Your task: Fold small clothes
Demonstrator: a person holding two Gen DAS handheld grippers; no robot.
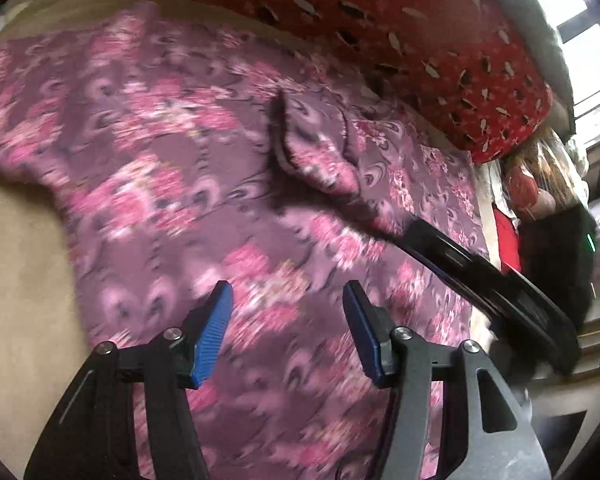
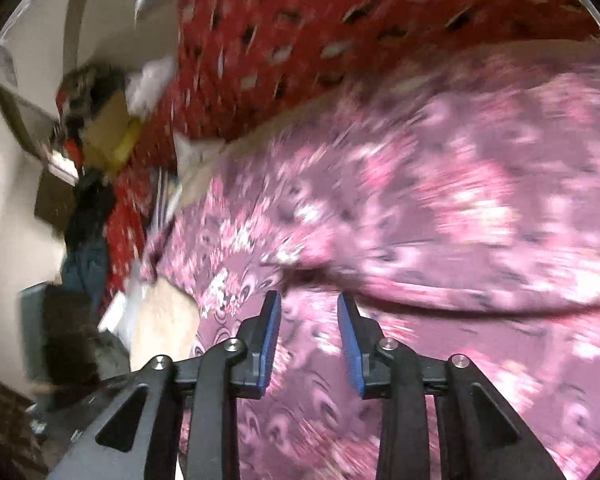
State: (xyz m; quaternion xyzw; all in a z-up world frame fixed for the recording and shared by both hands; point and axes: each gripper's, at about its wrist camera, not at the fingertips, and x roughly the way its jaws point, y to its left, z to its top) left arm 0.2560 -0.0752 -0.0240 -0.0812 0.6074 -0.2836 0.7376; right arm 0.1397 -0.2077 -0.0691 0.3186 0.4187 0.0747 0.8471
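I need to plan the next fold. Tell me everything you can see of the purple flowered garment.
The purple flowered garment looks like thin woven cloth with pink blossoms. It lies spread on a beige surface, below a red patterned blanket. One flap is turned over onto it, leaving a raised fold. Neither gripper holds it; motion blur hides finer detail.

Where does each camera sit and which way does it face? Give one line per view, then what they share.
Left wrist: on the left gripper, angled down at the purple floral garment; its open jaws show, and the right gripper enters from the right.
Right wrist: on the right gripper, angled down at the garment; open jaws, nothing between.
Shared: garment, red patterned fabric.
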